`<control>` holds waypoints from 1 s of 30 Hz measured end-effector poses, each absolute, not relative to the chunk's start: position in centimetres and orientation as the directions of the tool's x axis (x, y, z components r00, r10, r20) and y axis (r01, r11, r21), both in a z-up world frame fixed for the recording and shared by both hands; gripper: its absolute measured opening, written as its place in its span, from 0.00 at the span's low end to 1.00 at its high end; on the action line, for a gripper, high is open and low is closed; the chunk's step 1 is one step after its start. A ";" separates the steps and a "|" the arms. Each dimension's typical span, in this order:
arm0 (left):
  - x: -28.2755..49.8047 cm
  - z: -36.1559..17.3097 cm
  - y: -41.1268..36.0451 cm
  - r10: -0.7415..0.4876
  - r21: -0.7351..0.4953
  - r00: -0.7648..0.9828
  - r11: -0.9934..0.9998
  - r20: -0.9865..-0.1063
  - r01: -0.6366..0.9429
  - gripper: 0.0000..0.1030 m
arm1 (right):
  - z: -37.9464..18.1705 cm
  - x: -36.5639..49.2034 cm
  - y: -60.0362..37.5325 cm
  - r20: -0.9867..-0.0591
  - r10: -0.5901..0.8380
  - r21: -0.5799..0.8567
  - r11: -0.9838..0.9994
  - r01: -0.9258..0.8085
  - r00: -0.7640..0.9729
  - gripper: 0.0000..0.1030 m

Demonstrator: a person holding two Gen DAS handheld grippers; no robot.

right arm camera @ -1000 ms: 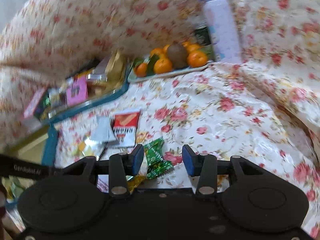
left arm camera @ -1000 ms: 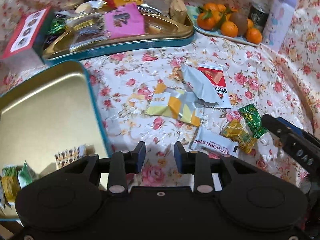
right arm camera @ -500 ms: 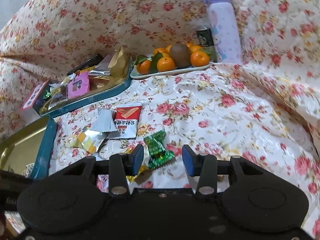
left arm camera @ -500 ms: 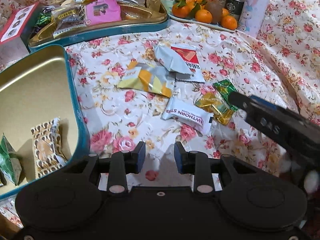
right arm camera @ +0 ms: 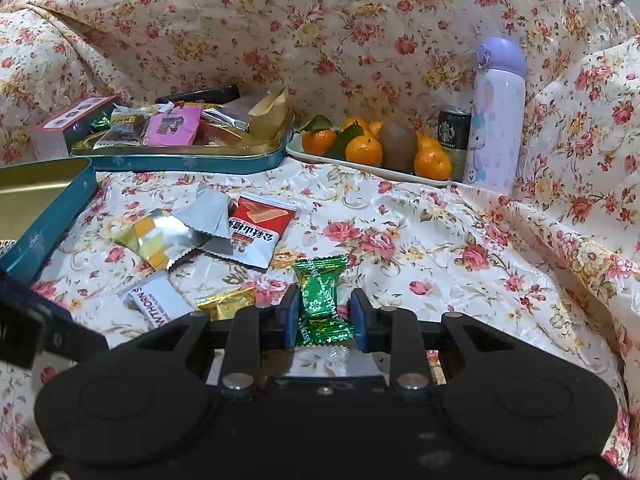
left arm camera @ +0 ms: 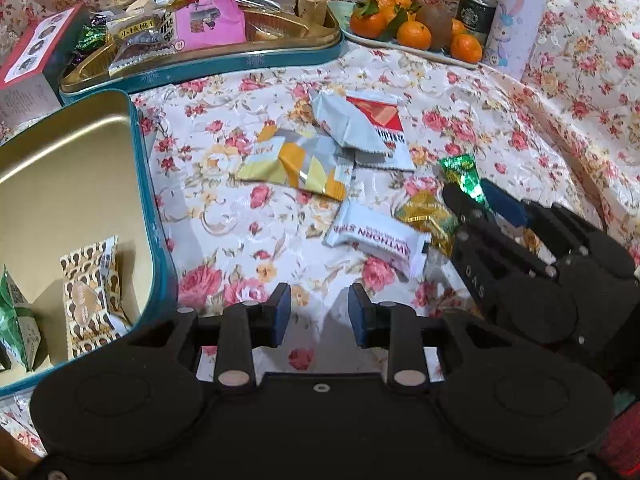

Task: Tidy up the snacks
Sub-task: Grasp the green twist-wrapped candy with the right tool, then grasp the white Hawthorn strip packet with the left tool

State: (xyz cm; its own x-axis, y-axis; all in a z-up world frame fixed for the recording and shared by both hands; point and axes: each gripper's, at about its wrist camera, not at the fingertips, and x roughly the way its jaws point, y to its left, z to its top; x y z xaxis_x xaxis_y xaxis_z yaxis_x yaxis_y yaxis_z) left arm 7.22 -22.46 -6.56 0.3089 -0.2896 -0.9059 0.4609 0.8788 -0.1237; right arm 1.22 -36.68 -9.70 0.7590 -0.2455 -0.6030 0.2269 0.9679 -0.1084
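Observation:
Loose snacks lie on the flowered cloth: a green candy (right arm camera: pixel 323 300), a gold candy (right arm camera: pixel 226 302), a white hawthorn strip pack (left arm camera: pixel 376 240), a yellow-and-silver pack (left arm camera: pixel 296 164) and a red-and-white pack (left arm camera: pixel 376 128). My right gripper (right arm camera: pixel 325 314) is low on the cloth, its jaws closing with the green candy (left arm camera: pixel 460 172) between the blue pads, which touch its wrapper. It also shows at the right of the left wrist view as the right gripper (left arm camera: pixel 474 198). My left gripper (left arm camera: pixel 319 312) hangs open above bare cloth, beside the gold-lined teal tin (left arm camera: pixel 138 184).
Two snack packs lie in the near tin. A second teal tin (left arm camera: pixel 248 66) full of snacks stands behind it, with a red box (left arm camera: pixel 24 60) to its left. A plate of oranges (right arm camera: pixel 360 148), a can (right arm camera: pixel 454 132) and a lilac bottle (right arm camera: pixel 496 120) stand at the back.
My right gripper has rolled level, sunk onto the green candy and narrowed its jaws around it. The left gripper has drifted a little toward the tin and stays open.

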 end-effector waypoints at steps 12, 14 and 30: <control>9.4 -5.2 -23.7 -0.371 -0.259 0.278 0.894 -0.886 0.366 0.38 | -9.9 0.8 -38.8 -0.601 -0.171 0.042 0.969 0.245 0.781 0.27; 9.8 -5.1 -24.1 -0.391 -0.301 0.273 0.899 -0.879 0.319 0.39 | -9.9 0.8 -39.0 -0.600 -0.165 0.055 0.968 0.246 0.783 0.27; 10.0 -6.5 -25.5 -0.232 -0.165 0.306 0.959 -0.923 0.229 0.45 | -9.8 0.4 -39.0 -0.596 -0.161 0.078 0.963 0.256 0.787 0.27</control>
